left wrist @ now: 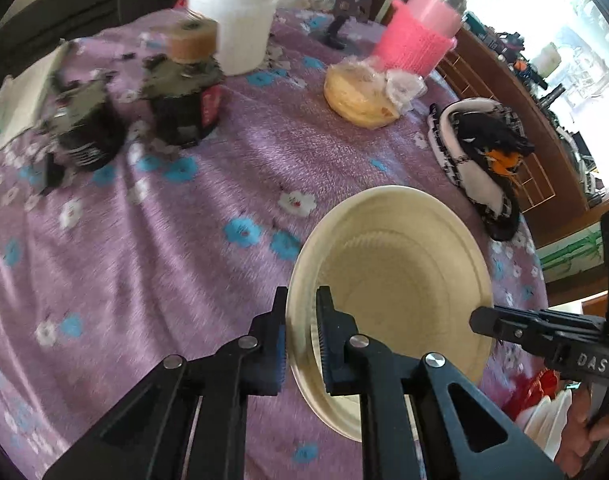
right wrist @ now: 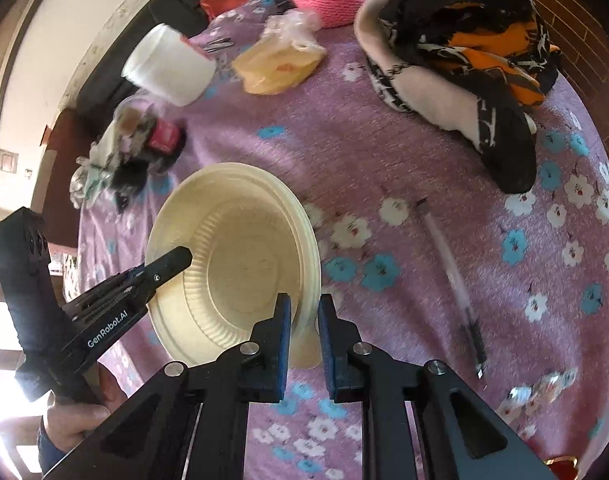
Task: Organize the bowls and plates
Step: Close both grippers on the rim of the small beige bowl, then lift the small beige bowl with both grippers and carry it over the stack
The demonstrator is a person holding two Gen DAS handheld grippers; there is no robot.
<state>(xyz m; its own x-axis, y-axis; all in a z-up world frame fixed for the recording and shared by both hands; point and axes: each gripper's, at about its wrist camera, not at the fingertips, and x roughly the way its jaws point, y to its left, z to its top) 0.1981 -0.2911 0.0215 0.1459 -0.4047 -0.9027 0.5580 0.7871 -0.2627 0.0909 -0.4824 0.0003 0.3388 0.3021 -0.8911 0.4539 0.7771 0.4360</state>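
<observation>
A cream ribbed bowl (left wrist: 404, 272) (right wrist: 240, 264) sits tilted over the purple flowered tablecloth (left wrist: 164, 240), and its rim looks doubled, as if two are nested. My left gripper (left wrist: 303, 294) is shut on the bowl's left rim, one pad inside and one outside. My right gripper (right wrist: 304, 300) is shut on the opposite rim in the same way. The left wrist view shows the right gripper (left wrist: 480, 320) reaching in from the right. In the right wrist view the left gripper (right wrist: 182, 256) comes in from the left, held by a hand (right wrist: 76, 416).
Beyond the bowl stand a white tub (left wrist: 240, 16), a pink knitted container (left wrist: 416, 36), bagged yellow food (left wrist: 360, 96) and two dark jars (left wrist: 180, 104). A black, white and orange folded cloth (right wrist: 464, 60) lies near the table edge. A pen (right wrist: 452, 276) lies right of the bowl.
</observation>
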